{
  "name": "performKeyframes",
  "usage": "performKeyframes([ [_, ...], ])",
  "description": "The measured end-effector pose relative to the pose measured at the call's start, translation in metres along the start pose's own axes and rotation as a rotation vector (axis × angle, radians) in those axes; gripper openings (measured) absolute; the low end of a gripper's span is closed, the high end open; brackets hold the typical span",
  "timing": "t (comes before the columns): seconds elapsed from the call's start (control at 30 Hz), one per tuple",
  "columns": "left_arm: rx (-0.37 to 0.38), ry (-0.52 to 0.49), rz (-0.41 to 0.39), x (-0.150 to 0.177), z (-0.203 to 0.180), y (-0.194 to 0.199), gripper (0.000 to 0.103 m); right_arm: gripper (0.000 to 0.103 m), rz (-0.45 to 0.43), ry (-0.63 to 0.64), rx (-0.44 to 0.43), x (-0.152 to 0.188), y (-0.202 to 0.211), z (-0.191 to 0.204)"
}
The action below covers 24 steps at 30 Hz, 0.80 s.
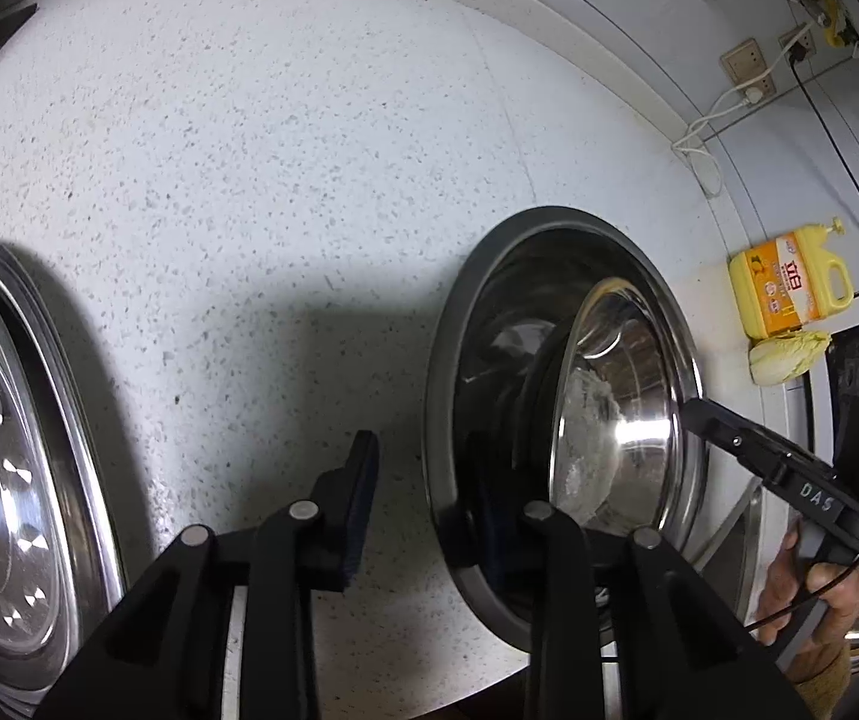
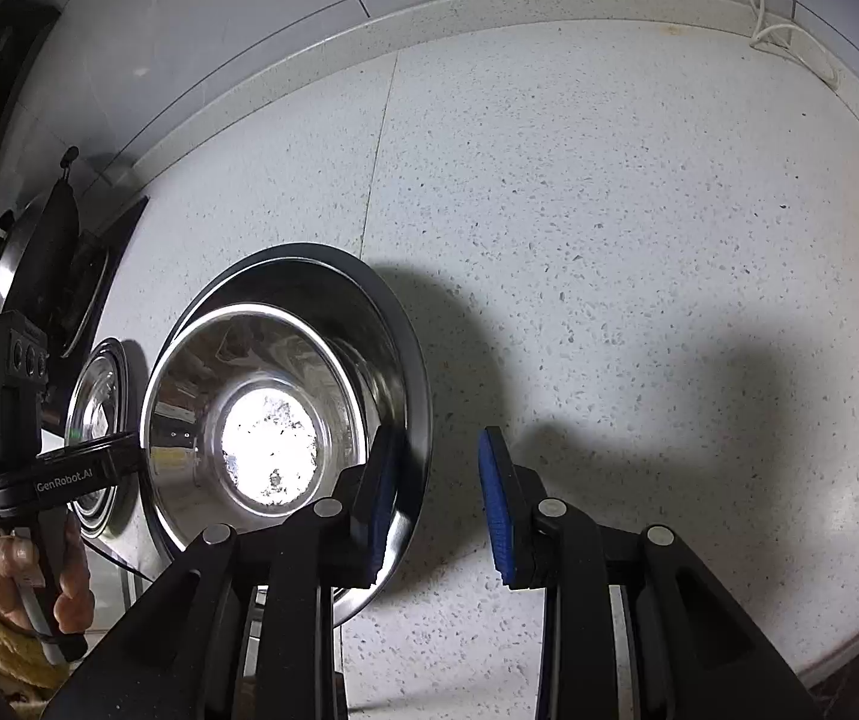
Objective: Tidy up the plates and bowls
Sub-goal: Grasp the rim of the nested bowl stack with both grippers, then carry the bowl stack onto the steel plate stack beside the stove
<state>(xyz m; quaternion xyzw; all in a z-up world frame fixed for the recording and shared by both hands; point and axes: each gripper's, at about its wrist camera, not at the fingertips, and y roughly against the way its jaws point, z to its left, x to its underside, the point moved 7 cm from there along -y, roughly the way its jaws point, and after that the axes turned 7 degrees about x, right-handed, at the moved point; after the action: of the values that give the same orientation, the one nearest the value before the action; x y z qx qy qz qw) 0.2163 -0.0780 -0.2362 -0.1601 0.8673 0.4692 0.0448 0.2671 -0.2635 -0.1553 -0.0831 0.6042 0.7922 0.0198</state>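
Bowls: the small bowl (image 2: 261,420) sits nested in the big bowl (image 2: 393,324) at nine o'clock of centre. Both grippers' jaws straddle the rims without clamping; we should squeeze evenly.

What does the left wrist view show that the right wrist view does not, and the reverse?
Only the left wrist view: a pale cabbage piece and beige wall sockets.
Only the right wrist view: a black pan lid with a knob, at the far left.
Both: the small shiny steel bowl nested in the larger grey metal bowl on the speckled white counter, with the left tongs and the right tongs each open astride the larger bowl's rim.
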Motion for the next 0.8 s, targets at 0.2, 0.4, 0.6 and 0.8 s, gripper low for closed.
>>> performKeyframes([
  [0.2, 0.036, -0.004, 0.011, -0.006, -0.009, -0.006, 0.011, 0.021, 0.063, -0.055, -0.066, -0.004, -0.008, -0.002],
  [0.4, 0.044, 0.011, 0.009, -0.01, -0.006, -0.008, 0.01, 0.009, 0.085, -0.082, -0.134, -0.003, -0.013, 0.001],
  [0.6, 0.026, -0.007, -0.006, -0.009, -0.003, -0.006, 0.009, 0.009, 0.075, -0.083, -0.116, 0.0, -0.011, 0.0],
  [0.8, 0.012, -0.028, -0.042, -0.01, -0.005, 0.002, 0.009, 0.009, 0.057, -0.104, -0.119, 0.002, -0.009, 0.003],
])
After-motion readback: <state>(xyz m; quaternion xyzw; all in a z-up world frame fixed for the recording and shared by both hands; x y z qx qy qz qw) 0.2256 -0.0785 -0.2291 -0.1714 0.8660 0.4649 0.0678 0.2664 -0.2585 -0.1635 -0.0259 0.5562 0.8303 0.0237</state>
